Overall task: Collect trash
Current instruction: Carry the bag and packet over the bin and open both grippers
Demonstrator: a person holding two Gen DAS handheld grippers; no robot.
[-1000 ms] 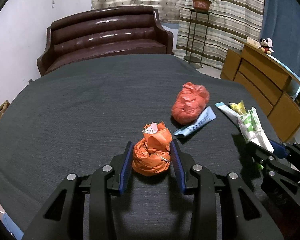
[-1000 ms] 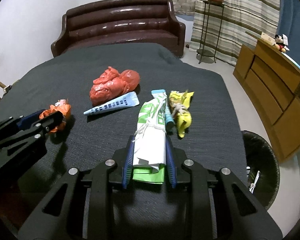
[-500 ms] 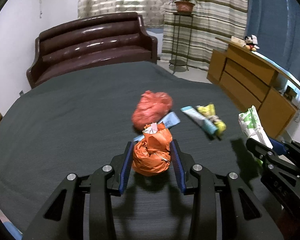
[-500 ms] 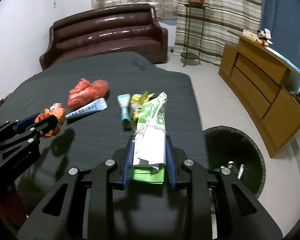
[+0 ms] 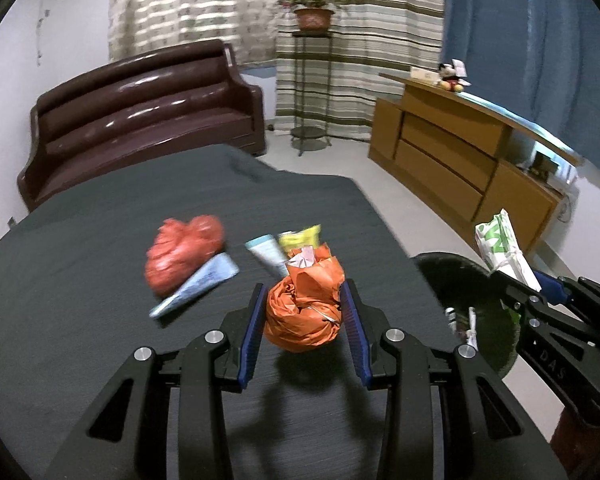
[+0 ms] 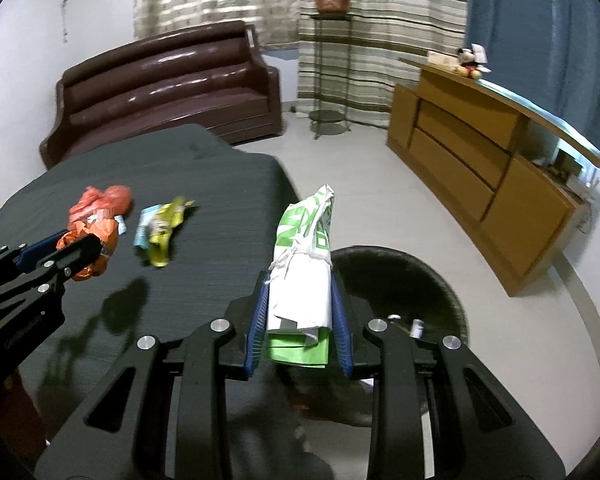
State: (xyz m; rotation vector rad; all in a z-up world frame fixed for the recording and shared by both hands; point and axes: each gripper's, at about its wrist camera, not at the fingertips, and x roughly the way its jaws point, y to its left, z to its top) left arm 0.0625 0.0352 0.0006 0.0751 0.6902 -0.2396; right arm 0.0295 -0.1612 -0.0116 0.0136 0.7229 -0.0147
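My left gripper [image 5: 303, 322] is shut on a crumpled orange bag [image 5: 305, 308] and holds it above the dark table [image 5: 100, 240]. My right gripper [image 6: 299, 312] is shut on a white and green bag [image 6: 303, 268] and holds it over the rim of the black trash bin [image 6: 432, 280]; this bag also shows in the left wrist view [image 5: 504, 248]. A red plastic bag [image 5: 184, 254], a blue tube [image 5: 198, 282], a second tube [image 5: 266, 252] and a yellow wrapper [image 5: 300, 236] lie on the table.
The black trash bin [image 5: 468, 280] stands on the floor off the table's right edge, with some trash inside. A brown sofa [image 5: 140, 116] is behind the table. A wooden sideboard [image 5: 460, 164] and a plant stand [image 5: 312, 80] are at the right.
Both grippers have lifted with their loads and swung right. The right gripper now holds its bag over the bin; the left has moved toward the table's right edge.
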